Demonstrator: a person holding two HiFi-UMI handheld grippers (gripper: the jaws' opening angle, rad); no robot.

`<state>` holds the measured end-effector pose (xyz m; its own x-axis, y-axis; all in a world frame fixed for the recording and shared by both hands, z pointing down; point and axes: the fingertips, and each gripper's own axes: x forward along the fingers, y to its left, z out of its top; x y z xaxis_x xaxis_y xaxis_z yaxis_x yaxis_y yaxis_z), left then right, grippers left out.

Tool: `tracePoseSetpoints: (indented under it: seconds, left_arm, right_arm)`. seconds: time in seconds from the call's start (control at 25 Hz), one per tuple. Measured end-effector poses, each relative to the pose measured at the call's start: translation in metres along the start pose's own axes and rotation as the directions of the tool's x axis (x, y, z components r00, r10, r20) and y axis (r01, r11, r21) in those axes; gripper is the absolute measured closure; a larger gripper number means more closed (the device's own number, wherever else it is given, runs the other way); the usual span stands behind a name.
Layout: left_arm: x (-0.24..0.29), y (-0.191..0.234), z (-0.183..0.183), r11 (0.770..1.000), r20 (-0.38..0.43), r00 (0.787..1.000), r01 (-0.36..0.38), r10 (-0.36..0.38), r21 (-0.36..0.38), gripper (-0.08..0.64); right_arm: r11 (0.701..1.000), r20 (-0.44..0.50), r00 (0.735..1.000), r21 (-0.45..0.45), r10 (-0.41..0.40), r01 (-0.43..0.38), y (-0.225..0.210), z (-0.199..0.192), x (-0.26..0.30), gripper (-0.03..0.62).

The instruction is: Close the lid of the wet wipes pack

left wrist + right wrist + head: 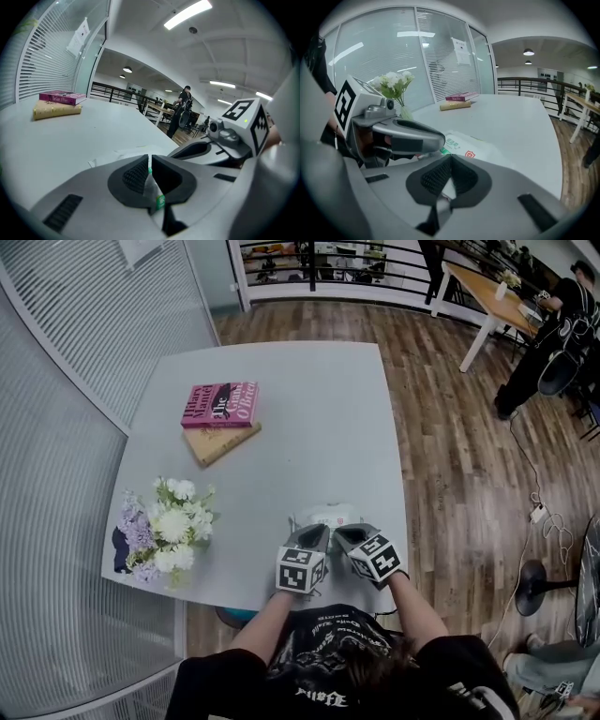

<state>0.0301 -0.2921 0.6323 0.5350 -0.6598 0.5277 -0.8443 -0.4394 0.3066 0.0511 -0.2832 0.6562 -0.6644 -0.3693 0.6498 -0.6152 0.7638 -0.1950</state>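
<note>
Halfway, seemingly | clamping soft white-green wet wipes pack [469, 149] edge in left fingers [133, 176] | pinching thin white flap [447, 192], probably lid, in right fingers [436, 176] | closing pending

table [319, 409] — matt, smooth | wet wipes pack [478, 147] — thin plastic film

Bright and even throughout, lit by long ceiling strips [187, 14] overhead, with hardly any shadow on the pale table [319, 409] and streaks of reflected light on the glass wall [393, 47]. Strongly bowed toward the edges in both gripper views, ringed by black corners, and mildly curved in the head view. Sharp in the middle distance, soft up close on the grey shells of the left gripper [149, 157] and right gripper [451, 157].
</note>
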Motion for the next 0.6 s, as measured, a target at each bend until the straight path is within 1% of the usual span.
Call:
tracePoseSetpoints:
  seconds: [0.12, 0.24, 0.32, 0.4, 0.48, 0.6]
  left_arm:
    - [0.008, -0.001, -0.009, 0.999, -0.05, 0.998, -0.022, 0.024, 0.034, 0.538]
    - [0.011, -0.002, -0.012, 0.998, -0.093, 0.995, -0.031, 0.035, 0.048, 0.538]
    - [0.014, -0.002, -0.014, 0.997, -0.133, 0.99, -0.036, 0.046, 0.072, 0.538]
    - [0.015, -0.003, -0.017, 0.992, -0.172, 0.983, -0.037, 0.057, 0.12, 0.538]
    - [0.015, -0.004, -0.02, 0.983, -0.198, 0.978, -0.035, 0.071, 0.182, 0.539]
    - [0.016, -0.003, -0.019, 0.969, -0.19, 0.978, -0.043, 0.091, 0.243, 0.54]
  right_arm:
    - [0.999, 0.024, 1.0, 0.053, 0.001, -0.002, 0.002, -0.002, -0.001, 0.592]
    - [0.989, 0.065, 0.998, 0.149, 0.001, -0.01, 0.002, -0.007, -0.007, 0.592]
    - [0.979, 0.091, 0.996, 0.203, -0.011, -0.008, 0.0, -0.01, -0.011, 0.592]
    - [0.969, 0.102, 0.995, 0.245, -0.017, -0.009, -0.002, -0.013, -0.014, 0.592]
    - [0.963, 0.104, 0.994, 0.271, -0.022, -0.007, -0.003, -0.017, -0.016, 0.592]
    - [0.957, 0.112, 0.993, 0.291, -0.026, -0.008, -0.002, -0.017, -0.017, 0.592]
